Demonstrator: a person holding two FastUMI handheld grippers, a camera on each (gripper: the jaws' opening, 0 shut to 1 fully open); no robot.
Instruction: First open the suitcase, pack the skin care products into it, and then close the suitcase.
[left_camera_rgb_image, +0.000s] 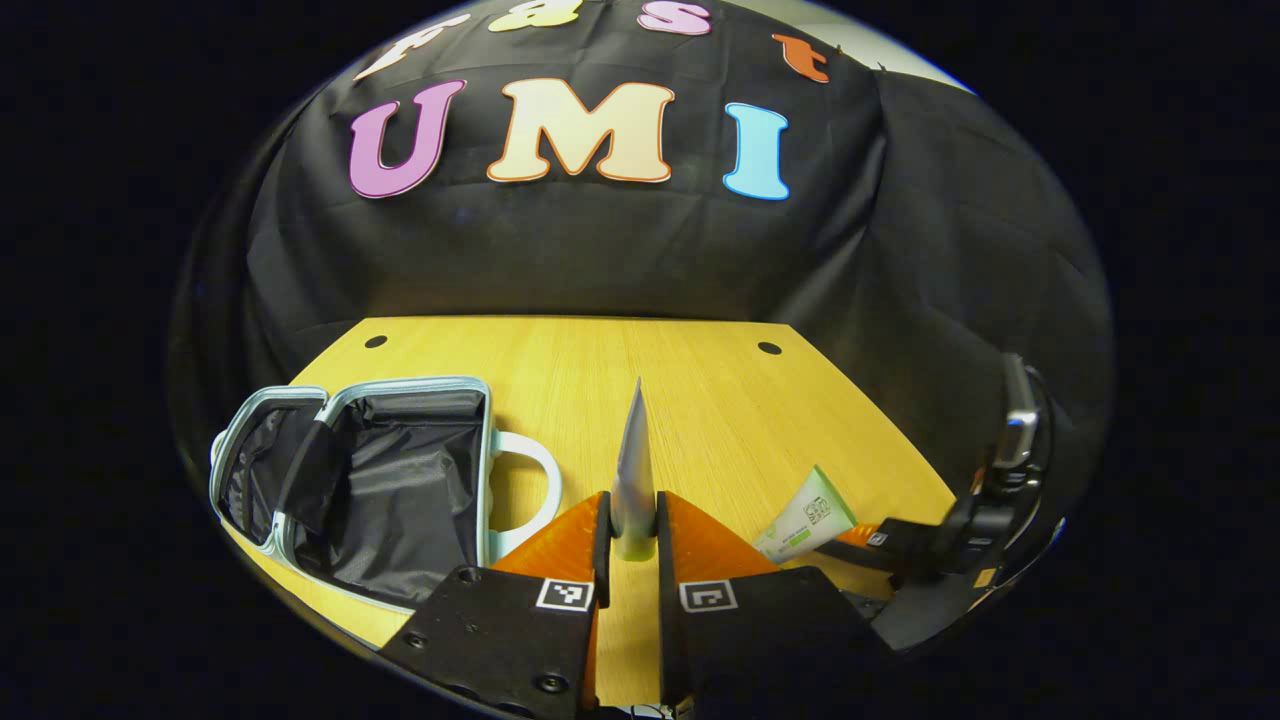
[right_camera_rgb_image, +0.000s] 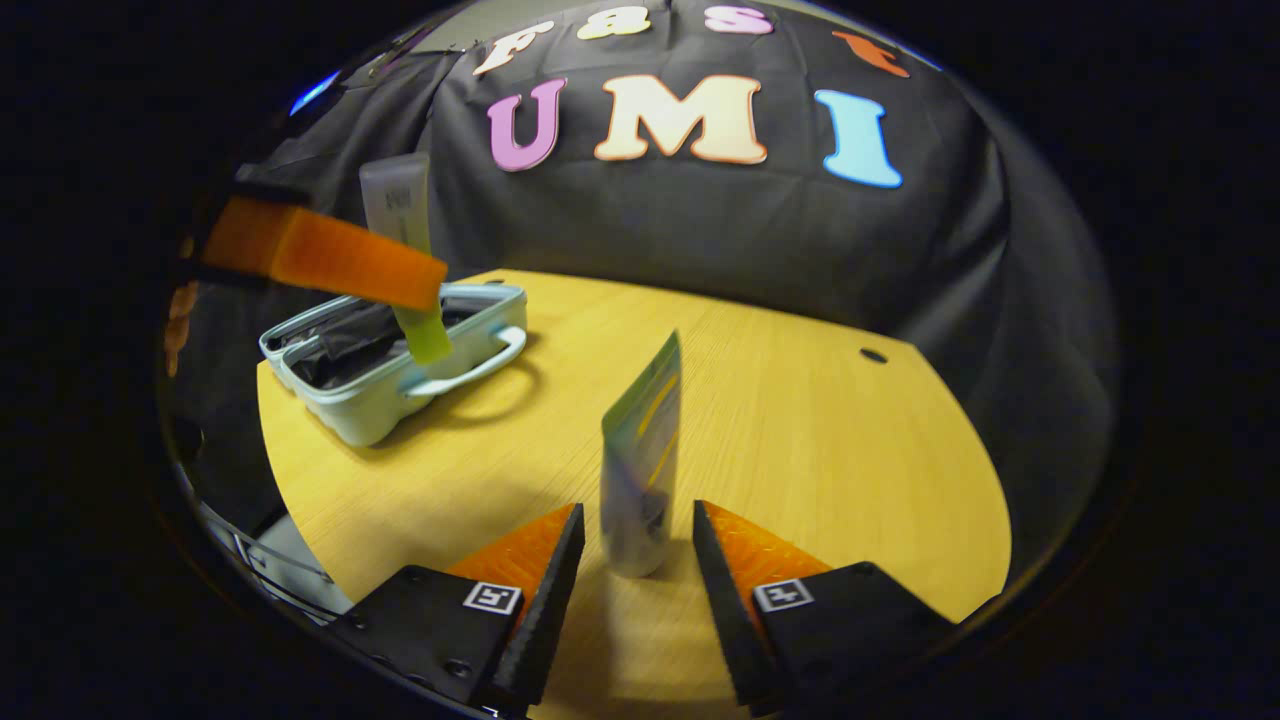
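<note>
We are in the packing step: the suitcase (left_camera_rgb_image: 390, 480) lies open on the near left of the wooden table (left_camera_rgb_image: 700, 400), its dark lined compartments bare as far as we can see, so by our reading nothing has been packed yet. Our left gripper (left_camera_rgb_image: 632, 535) is clamped on a grey tube with a green cap (left_camera_rgb_image: 633, 470), both fingers pressing its lower end, the tube standing upright between them; in the right gripper view this same gripper (right_camera_rgb_image: 425, 300) shows held above the suitcase's near edge with the tube's cap pointing down. Our right gripper (right_camera_rgb_image: 630, 545) has its fingers apart on either side of a second tube (right_camera_rgb_image: 640, 460), which stands cap-down on the table with a gap on both sides, so it is not yet gripped. Next, we judge, the left hand must carry its tube over a compartment, lower it and release, while the right closes on its tube squarely so the tube does not tip over. Counting: one suitcase with one white handle (left_camera_rgb_image: 525, 480), two grippers, and two tubes of skin care product, one in each hand's reach; the left gripper view shows the second tube (left_camera_rgb_image: 805, 515) by the right gripper's fingers.
</note>
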